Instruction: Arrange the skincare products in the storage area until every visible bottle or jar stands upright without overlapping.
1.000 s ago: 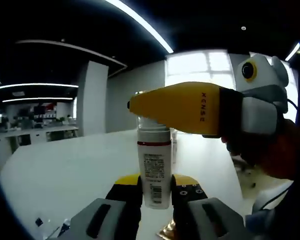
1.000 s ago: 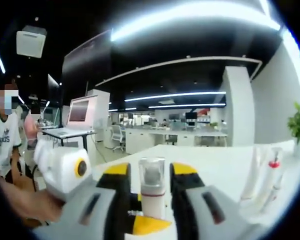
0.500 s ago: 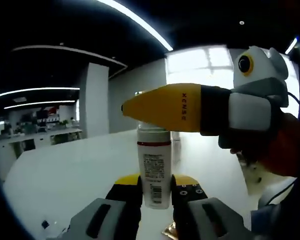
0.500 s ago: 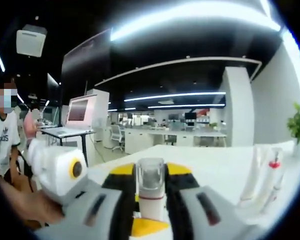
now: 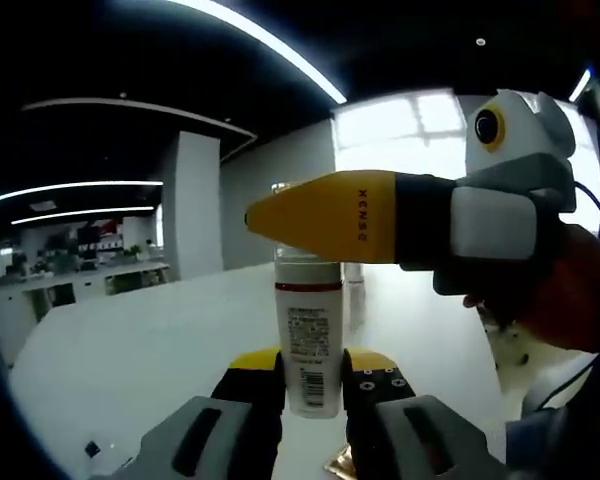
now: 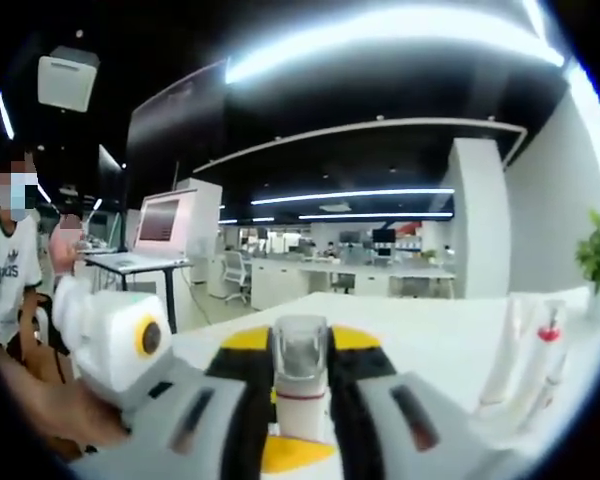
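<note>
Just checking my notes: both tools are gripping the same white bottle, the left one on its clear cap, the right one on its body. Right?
Swapped. The left gripper view shows the left tool shut on the white bottle at its body; the right tool clamps the clear cap.

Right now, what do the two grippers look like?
Both share one build: grey bodies with slotted tops, black jaws capped in yellow. In the left gripper view, the right gripper shows a long yellow jaw lettered KENSE. The left gripper has small screws on one jaw.

right gripper (image 6: 301, 368) jaws now closed on bottle (image 6: 301, 385) cap
</note>
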